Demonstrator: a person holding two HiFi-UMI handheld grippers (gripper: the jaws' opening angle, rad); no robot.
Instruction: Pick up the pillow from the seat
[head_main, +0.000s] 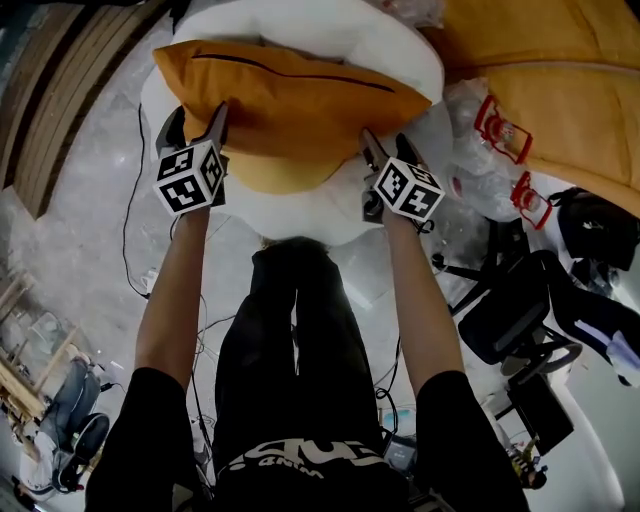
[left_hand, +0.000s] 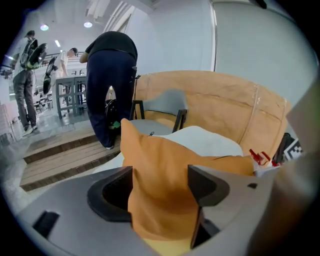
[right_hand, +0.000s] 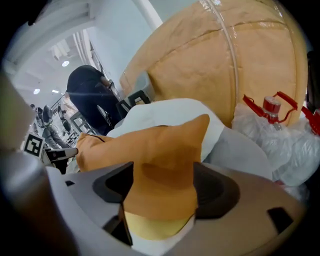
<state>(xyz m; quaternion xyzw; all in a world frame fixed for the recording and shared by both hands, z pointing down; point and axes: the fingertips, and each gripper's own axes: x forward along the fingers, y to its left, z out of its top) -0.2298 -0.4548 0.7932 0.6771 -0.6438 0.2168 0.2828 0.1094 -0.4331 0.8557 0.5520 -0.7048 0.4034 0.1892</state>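
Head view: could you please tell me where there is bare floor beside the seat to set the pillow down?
The floor left of the white seat is bare but for a thin cable. The right side is crowded: plastic bags, office chair.

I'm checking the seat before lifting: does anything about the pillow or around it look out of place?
Nothing looks damaged or spilled. The pillow lies askew on the white seat, its near corners between the open fingers of the left gripper and right gripper. Crumpled clear plastic crowds the seat's right.
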